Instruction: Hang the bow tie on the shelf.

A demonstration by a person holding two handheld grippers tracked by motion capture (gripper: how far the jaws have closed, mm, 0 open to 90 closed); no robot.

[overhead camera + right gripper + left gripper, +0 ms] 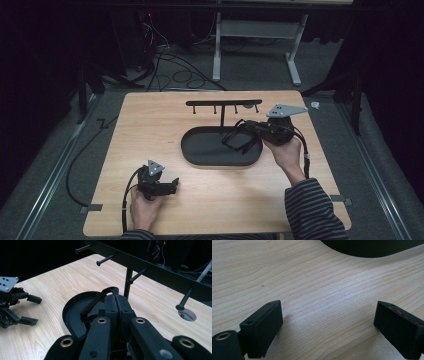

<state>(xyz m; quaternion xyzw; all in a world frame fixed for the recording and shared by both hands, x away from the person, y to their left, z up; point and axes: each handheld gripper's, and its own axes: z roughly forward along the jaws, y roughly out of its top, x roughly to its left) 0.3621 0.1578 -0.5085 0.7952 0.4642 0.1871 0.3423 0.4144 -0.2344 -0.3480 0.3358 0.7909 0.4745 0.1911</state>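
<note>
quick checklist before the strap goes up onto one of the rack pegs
1. Right hand-held gripper shut on the black strap: ok.
2. Strap lifted above the black tray: ok, its loop hangs over the tray.
3. Pegs on the rack bare: ok for the ones seen.
4. Strap loop open enough to slip over a peg: cannot tell.
5. Left hand-held gripper out of the path: ok, open and apart from the tray on the table.
</note>
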